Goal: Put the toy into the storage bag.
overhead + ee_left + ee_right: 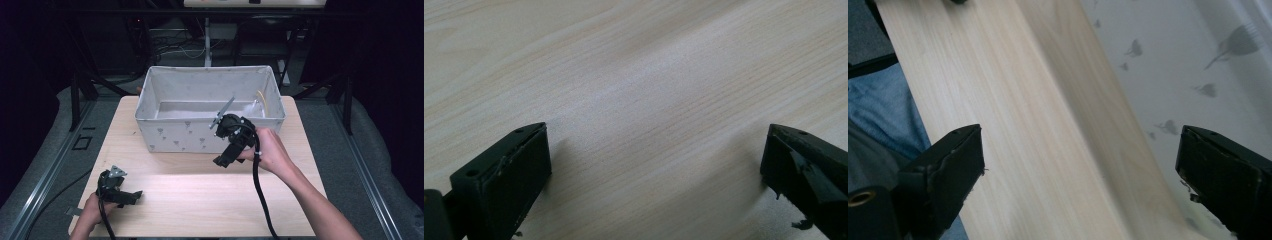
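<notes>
On the counter (200, 190), a soft fabric bin (165, 135): probably light and floppy, best pinched at the rim. Right gripper (223, 161) and left gripper (134, 196) both with jaws wide apart, empty.

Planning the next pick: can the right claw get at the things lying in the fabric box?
Probably yes. The right claw is open and empty, just in front of the fabric box, whose top is open; it would only need lifting over the front wall.

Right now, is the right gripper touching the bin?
Apart. In the right gripper view the open right gripper holds nothing, with tabletop between its jaws and the bin wall beyond them.
</notes>
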Demonstrator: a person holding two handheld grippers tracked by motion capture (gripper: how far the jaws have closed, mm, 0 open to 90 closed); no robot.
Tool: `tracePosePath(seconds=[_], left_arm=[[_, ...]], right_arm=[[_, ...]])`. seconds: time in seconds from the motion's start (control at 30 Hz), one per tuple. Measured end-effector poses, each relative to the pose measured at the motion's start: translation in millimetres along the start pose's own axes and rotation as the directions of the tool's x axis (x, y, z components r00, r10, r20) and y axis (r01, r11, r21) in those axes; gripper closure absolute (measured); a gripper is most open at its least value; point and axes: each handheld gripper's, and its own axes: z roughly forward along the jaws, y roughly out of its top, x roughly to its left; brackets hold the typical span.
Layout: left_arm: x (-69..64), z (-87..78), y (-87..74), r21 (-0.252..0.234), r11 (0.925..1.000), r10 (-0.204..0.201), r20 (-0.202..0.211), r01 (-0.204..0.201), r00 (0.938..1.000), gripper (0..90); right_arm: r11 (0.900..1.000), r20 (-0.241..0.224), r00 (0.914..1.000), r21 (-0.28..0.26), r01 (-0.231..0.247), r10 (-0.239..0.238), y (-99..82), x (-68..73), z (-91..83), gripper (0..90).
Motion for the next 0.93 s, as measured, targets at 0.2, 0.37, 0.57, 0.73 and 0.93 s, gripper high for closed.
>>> tracePosePath(seconds=[0.2, 0.37, 0.57, 0.73, 0.93], left_arm=[[-0.1, 0.0, -0.1, -0.001, 1.0000, 0.000, 0.000, 0.000, 1.0000, 0.0], [-0.2, 0.0, -0.1, -0.001, 1.0000, 0.000, 0.000, 0.000, 1.0000, 0.0], [-0.2, 0.0, -0.2, -0.004, 1.0000, 0.002, -0.002, -0.002, 1.0000, 0.0], [0.0, -0.1, 0.4, 0.001, 1.0000, 0.007, 0.006, -0.007, 1.0000, 0.0], [-0.7, 0.4, 1.0, 0.001, 1.0000, 0.008, 0.006, -0.008, 0.9999, 0.0]], right_arm=[[0.9998, -0.037, 0.9993, 0.019, -0.008, 0.008, -15.1, 6.7, 21.6, 4.8], [0.9983, -0.063, 0.9979, 0.056, -0.014, 0.018, -31.1, 13.2, 47.4, 4.8], [0.9952, -0.095, 0.9949, 0.094, -0.026, 0.035, -48.2, 17.1, 75.4, 4.7], [0.9915, -0.106, 0.9932, 0.126, -0.034, 0.047, -56.0, 17.1, 89.7, 6.0], [0.9858, -0.087, 0.9952, 0.165, -0.029, 0.044, -67.2, 16.6, 99.8, 8.7]])
